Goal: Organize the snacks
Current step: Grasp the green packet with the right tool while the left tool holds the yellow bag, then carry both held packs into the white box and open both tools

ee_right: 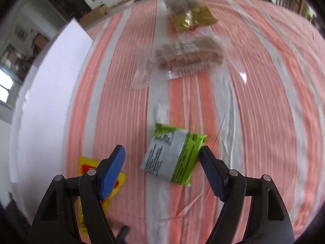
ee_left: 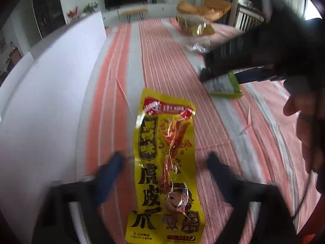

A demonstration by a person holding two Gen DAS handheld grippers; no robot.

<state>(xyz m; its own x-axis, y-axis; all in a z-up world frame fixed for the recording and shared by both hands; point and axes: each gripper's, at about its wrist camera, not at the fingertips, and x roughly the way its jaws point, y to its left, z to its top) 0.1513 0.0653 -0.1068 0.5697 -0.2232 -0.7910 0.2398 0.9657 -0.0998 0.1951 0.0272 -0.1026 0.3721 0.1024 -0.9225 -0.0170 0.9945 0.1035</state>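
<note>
A long yellow snack packet [ee_left: 164, 168] with black Chinese characters lies flat on the striped cloth between the open fingers of my left gripper [ee_left: 165, 162]. Its corner shows in the right wrist view [ee_right: 85, 166]. A green and white packet [ee_right: 172, 154] lies just ahead of my right gripper [ee_right: 162, 158], which is open, its right finger close to the packet's green edge. In the left wrist view the green packet [ee_left: 223, 86] sits under the dark right gripper body [ee_left: 264, 46]. A clear bag of brown biscuits [ee_right: 186, 56] and a gold-labelled bag [ee_right: 190, 13] lie farther off.
A white box wall [ee_left: 50, 77] stands along the left of the orange and grey striped cloth [ee_left: 162, 61]. It also shows in the right wrist view [ee_right: 44, 101]. A hand [ee_left: 304, 118] holds the right gripper. A TV and plants are far behind.
</note>
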